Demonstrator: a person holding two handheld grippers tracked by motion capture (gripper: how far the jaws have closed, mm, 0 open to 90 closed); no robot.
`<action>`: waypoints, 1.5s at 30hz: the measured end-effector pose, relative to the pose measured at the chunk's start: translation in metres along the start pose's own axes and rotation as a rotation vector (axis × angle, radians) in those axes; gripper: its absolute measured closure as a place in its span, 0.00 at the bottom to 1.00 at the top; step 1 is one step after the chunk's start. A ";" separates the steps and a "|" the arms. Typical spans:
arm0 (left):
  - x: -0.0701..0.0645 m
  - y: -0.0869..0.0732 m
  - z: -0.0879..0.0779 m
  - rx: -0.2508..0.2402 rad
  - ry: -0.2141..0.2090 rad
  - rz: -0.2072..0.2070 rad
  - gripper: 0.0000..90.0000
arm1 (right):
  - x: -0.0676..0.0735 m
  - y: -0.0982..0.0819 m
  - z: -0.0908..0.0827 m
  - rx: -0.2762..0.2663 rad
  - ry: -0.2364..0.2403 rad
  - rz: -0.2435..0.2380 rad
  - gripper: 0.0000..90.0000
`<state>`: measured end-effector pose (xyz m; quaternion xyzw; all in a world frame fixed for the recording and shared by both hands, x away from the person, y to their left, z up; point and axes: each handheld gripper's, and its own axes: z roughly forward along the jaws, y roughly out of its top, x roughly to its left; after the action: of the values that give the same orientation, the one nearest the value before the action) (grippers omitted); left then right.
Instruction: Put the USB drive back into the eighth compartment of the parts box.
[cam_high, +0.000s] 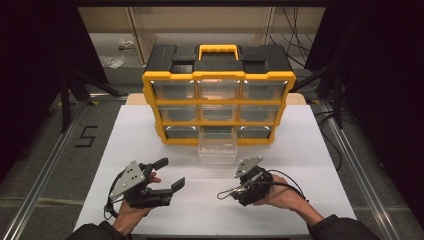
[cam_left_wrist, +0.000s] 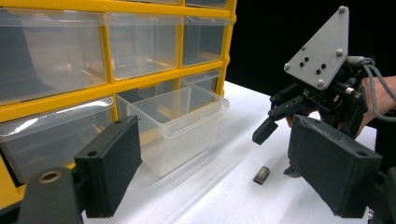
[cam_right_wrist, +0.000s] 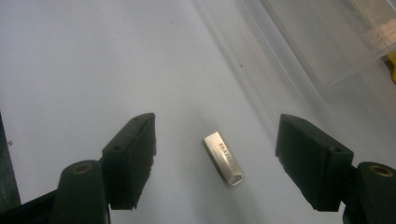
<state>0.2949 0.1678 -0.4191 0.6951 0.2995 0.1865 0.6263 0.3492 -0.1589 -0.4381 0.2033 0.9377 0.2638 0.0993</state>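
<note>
The right gripper (cam_right_wrist: 217, 158) holds its fingers (cam_right_wrist: 133, 156) wide apart, one on each side of a small metal USB flash drive (cam_right_wrist: 224, 157). In the right gripper view the drive lies flat on the white surface (cam_right_wrist: 93, 56) at lower centre of the frame, clear of both pads; nothing is gripped. In the left gripper view the same drive (cam_left_wrist: 261, 175) sits at lower centre right, directly below the right gripper (cam_left_wrist: 273, 126), whose fingers point down toward it.

The left gripper (cam_left_wrist: 215, 172) also has its fingers (cam_left_wrist: 109, 163) spread wide, with nothing between them. In the high view it (cam_high: 170, 175) rests at lower left of the frame, well apart from the right gripper (cam_high: 227, 194) at lower centre right.

A clear plastic drawer (cam_left_wrist: 177, 121) stands pulled out from the bottom row of a yellow-and-black drawer organizer (cam_high: 218, 75). In the high view the drawer (cam_high: 217, 147) projects toward the bottom of the frame from the middle bottom slot, just above the right gripper. In the right gripper view a corner of the drawer (cam_right_wrist: 327, 42) occupies the upper right. The organizer stands upright at centre of the white surface (cam_high: 300, 150), with the other drawers pushed in.
</note>
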 end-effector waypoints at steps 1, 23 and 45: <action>0.000 0.000 0.000 0.000 -0.001 0.001 0.19 | 0.000 0.000 0.000 0.006 0.007 0.002 0.34; 0.001 0.000 -0.001 -0.003 0.002 -0.005 0.19 | -0.008 -0.007 0.012 0.075 0.028 0.013 0.44; 0.000 0.000 0.000 0.003 0.002 -0.005 0.19 | -0.012 -0.010 0.025 0.114 0.047 0.025 0.66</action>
<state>0.2949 0.1682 -0.4194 0.6951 0.3024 0.1852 0.6253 0.3643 -0.1609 -0.4638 0.2138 0.9507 0.2160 0.0623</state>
